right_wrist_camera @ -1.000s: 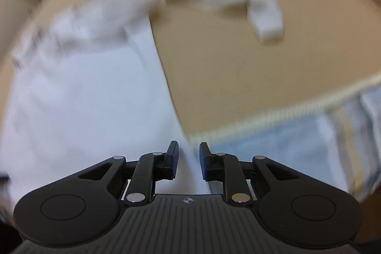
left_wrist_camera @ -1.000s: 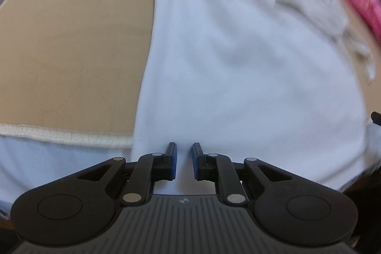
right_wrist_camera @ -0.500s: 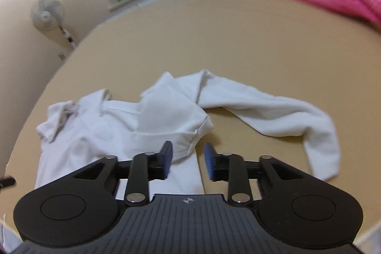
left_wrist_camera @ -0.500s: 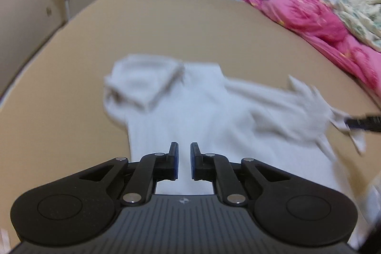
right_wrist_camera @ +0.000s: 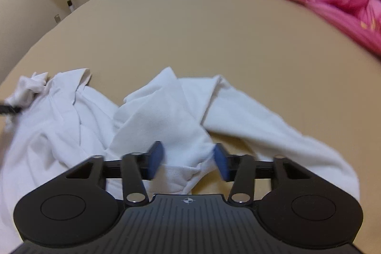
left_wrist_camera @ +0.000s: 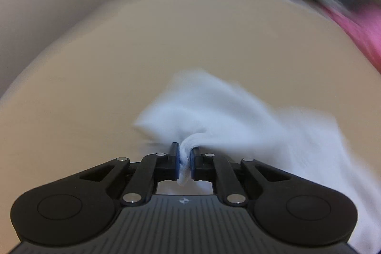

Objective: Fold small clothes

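- While the left tongs (left_wrist_camera: 185,160) have just closed and now pinch a bunched edge of the white shirt (right_wrist_camera: 166,120), pull it gently outward to take up slack.
- Right tongs (right_wrist_camera: 188,158) stand apart, astride a sleeve cuff (right_wrist_camera: 181,176) without pressing; they should close on the hem, not loose folds.
- Crumpled on the tan bed (right_wrist_camera: 214,39), the shirt needs both sleeves spread flat before any fold.
- Lifting too high would drag the whole shirt.
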